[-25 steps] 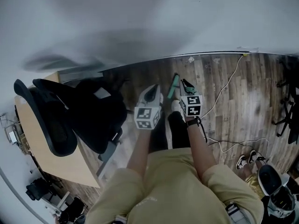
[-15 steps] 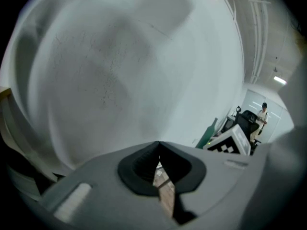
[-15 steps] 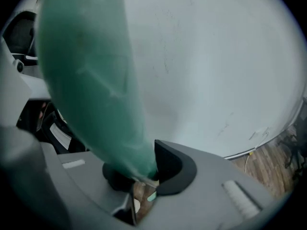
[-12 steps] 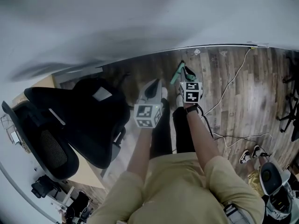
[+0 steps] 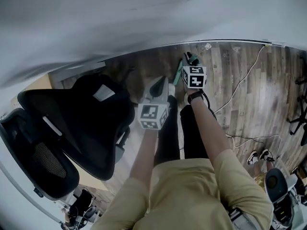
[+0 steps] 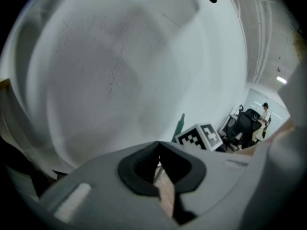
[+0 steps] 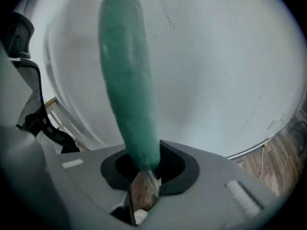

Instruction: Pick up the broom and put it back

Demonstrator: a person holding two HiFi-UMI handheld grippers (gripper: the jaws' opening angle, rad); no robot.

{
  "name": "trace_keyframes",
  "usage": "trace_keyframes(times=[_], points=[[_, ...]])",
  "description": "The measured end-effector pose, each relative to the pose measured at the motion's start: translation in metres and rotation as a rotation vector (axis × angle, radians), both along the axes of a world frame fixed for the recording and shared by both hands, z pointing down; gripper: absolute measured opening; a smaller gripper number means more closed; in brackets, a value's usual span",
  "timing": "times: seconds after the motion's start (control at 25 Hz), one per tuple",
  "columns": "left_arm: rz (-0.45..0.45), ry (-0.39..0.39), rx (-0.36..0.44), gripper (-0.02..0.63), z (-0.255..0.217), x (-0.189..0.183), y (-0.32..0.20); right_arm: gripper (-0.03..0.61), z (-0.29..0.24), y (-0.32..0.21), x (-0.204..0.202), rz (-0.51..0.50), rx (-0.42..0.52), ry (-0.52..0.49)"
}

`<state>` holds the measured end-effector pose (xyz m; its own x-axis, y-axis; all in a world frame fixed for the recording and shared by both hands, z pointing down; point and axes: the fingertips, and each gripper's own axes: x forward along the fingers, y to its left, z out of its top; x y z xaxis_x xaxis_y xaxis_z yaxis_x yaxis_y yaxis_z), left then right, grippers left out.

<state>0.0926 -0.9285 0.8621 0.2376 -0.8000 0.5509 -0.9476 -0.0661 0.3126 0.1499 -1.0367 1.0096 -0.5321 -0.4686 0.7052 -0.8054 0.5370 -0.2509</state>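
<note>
The broom's green handle [image 7: 127,80] rises between the jaws of my right gripper [image 7: 146,169], with a thin metal shaft showing below it. Those jaws are opening, but the handle still sits gripped in them. In the head view the right gripper [image 5: 188,59] reaches toward the foot of the white wall, and the green handle [image 5: 178,74] slants just to its left. My left gripper [image 5: 159,84] hangs lower and to the left, apart from the broom. Its tips [image 6: 159,145] meet with nothing between them. The left gripper view also catches the handle [image 6: 180,126] beside the right gripper's marker cube [image 6: 201,137].
A black office chair [image 5: 76,123] stands close on my left, against a wooden desk [image 5: 41,83]. A white cable [image 5: 235,90] runs over the plank floor on the right. A pair of shoes [image 5: 259,156] and another chair's base [image 5: 300,114] lie further right. The white wall [image 5: 120,18] is straight ahead.
Both grippers have sunk and moved toward the wall. The right one carried the broom handle with it. The black chair now fills more of the left side.
</note>
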Motion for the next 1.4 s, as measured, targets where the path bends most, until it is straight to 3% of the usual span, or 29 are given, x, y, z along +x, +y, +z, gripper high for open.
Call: trace_keyframes(times=[0.08, 0.6, 0.68, 0.96, 1.2, 1.28, 1.36, 1.4], points=[[-0.003, 0.003, -0.003, 0.002, 0.005, -0.002, 0.000, 0.103, 0.003, -0.008, -0.015, -0.038, 0.002, -0.019], [-0.019, 0.006, -0.010, 0.002, 0.021, -0.020, 0.001, 0.103, 0.025, -0.033, -0.059, -0.110, -0.015, -0.054], [-0.020, 0.007, -0.008, 0.002, 0.022, -0.020, 0.002, 0.036, 0.024, -0.038, -0.061, -0.092, 0.002, -0.046], [-0.023, 0.014, -0.015, 0.002, 0.026, -0.017, 0.010, 0.025, 0.015, -0.054, -0.040, 0.152, 0.050, 0.021], [-0.030, 0.021, -0.027, 0.002, 0.031, -0.021, 0.017, 0.037, 0.021, -0.055, -0.061, 0.095, 0.023, -0.001], [-0.036, 0.021, -0.030, 0.002, 0.034, -0.024, 0.019, 0.086, 0.026, -0.052, -0.070, 0.059, -0.003, -0.007], [-0.041, 0.021, -0.033, 0.002, 0.036, -0.027, 0.021, 0.192, 0.030, -0.047, -0.078, 0.024, -0.020, -0.010], [-0.043, 0.022, -0.034, 0.002, 0.037, -0.028, 0.022, 0.215, 0.032, -0.045, -0.080, 0.012, -0.025, -0.009]])
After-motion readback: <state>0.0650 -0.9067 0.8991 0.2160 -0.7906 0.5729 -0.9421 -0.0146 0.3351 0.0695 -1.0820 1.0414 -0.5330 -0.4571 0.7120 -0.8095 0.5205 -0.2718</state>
